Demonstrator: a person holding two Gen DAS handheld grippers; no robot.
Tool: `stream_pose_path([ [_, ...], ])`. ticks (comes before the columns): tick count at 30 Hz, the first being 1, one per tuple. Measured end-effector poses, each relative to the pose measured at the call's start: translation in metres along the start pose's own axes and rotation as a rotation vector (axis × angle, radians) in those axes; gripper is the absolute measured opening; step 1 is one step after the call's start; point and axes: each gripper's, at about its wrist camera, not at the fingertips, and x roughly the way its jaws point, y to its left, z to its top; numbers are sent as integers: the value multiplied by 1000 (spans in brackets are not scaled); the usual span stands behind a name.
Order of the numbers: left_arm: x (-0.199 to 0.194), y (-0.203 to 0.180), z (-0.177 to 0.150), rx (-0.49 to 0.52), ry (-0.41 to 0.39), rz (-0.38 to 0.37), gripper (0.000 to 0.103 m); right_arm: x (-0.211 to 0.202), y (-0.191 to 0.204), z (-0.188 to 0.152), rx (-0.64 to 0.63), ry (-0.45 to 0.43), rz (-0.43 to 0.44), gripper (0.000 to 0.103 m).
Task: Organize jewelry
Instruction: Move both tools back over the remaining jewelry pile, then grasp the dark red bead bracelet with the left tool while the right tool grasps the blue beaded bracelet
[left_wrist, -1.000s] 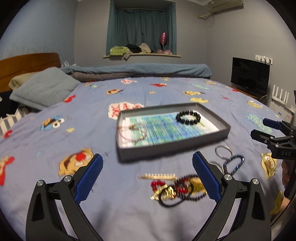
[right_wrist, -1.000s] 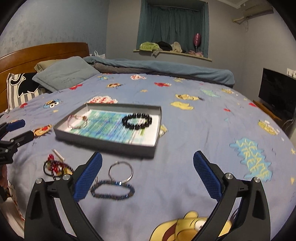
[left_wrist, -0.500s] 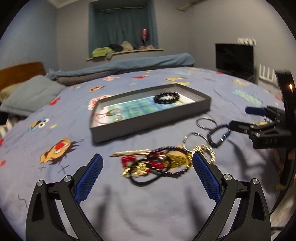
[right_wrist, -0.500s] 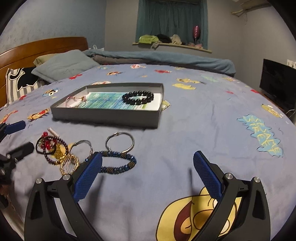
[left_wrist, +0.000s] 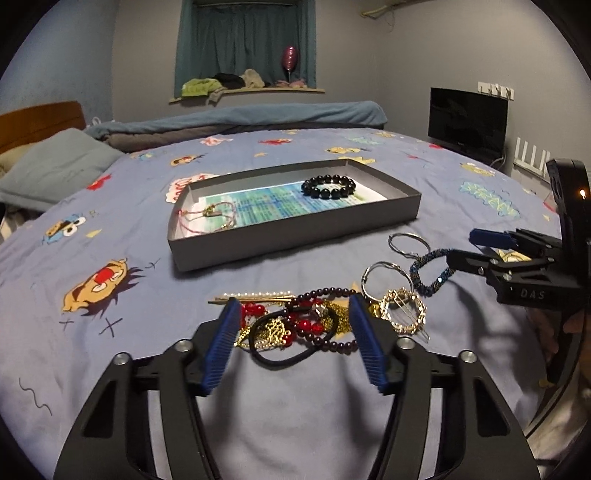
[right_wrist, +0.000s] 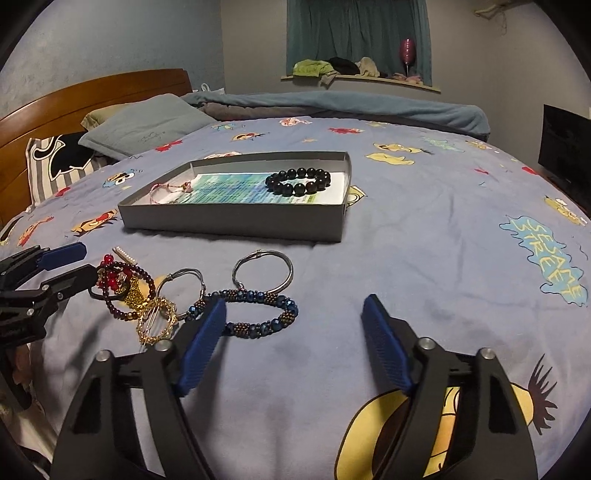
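Left wrist view: the left gripper (left_wrist: 293, 325) hangs low over a tangled jewelry pile (left_wrist: 295, 317) on the bed (left_wrist: 110, 229). Its fingers (left_wrist: 221, 343) are spread and closing, with the pile between them; no pad is seen pressing on any piece. A grey tray (left_wrist: 295, 236) lies beyond the pile, holding a black bead bracelet (left_wrist: 328, 187) and a pink cord bracelet (left_wrist: 208, 218). Two silver rings (left_wrist: 386, 277) and a blue beaded bracelet (left_wrist: 430, 271) lie right of the pile, where the right gripper (left_wrist: 465, 247) enters.

Right wrist view: the right gripper (right_wrist: 293, 325) has its fingers (right_wrist: 386, 343) spread and closing. The blue beaded bracelet (right_wrist: 258, 314) lies on the bed (right_wrist: 424, 258) between them, near the left finger; whether it is touched cannot be told. The tray (right_wrist: 236, 221) sits further back. The left gripper (right_wrist: 70, 266) reaches the pile (right_wrist: 125, 291) at left.
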Motion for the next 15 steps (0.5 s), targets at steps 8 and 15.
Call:
stream_pose_path([
  [8,12,0,-2,-10,64,-30,30,3,3,0,-14,15,-3,49],
  [15,21,4,1,-38,82,-27,30,8,5,1,-16,29,6,41],
])
